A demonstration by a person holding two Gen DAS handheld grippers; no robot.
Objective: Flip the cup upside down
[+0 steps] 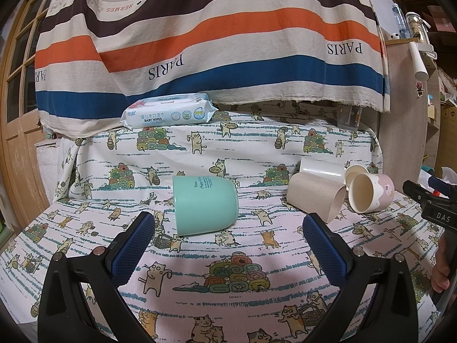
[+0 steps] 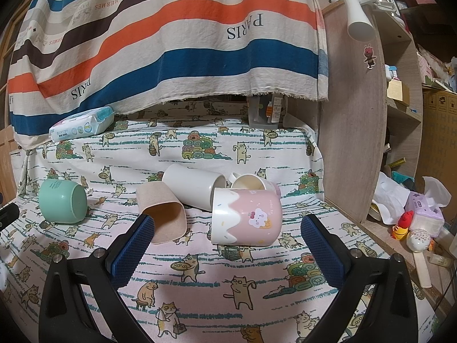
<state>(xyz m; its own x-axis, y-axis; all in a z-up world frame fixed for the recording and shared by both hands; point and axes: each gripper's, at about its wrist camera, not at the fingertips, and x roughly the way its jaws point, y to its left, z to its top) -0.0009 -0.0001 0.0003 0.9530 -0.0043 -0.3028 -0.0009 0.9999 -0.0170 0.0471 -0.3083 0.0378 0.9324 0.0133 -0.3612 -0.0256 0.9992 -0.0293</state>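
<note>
A mint green cup point(image 1: 205, 204) lies on its side on the cat-print cloth, just beyond my open, empty left gripper point(image 1: 228, 228); it also shows at the left of the right wrist view point(image 2: 62, 201). A pink-and-white cup point(image 2: 245, 217) lies on its side just ahead of my open, empty right gripper point(image 2: 228, 228). Beside it lie a beige cup point(image 2: 161, 214), a white cup point(image 2: 192, 190) and a cream cup point(image 2: 251, 183). The same cluster shows at the right of the left wrist view: beige point(image 1: 314, 200), white point(image 1: 321, 168), pink point(image 1: 371, 195).
A pack of baby wipes point(image 1: 168, 111) lies at the back left under a hanging striped cloth point(image 1: 200, 43). A clear container point(image 2: 264, 113) stands at the back right. A wooden shelf panel point(image 2: 354, 128) borders the right side, with clutter beyond it.
</note>
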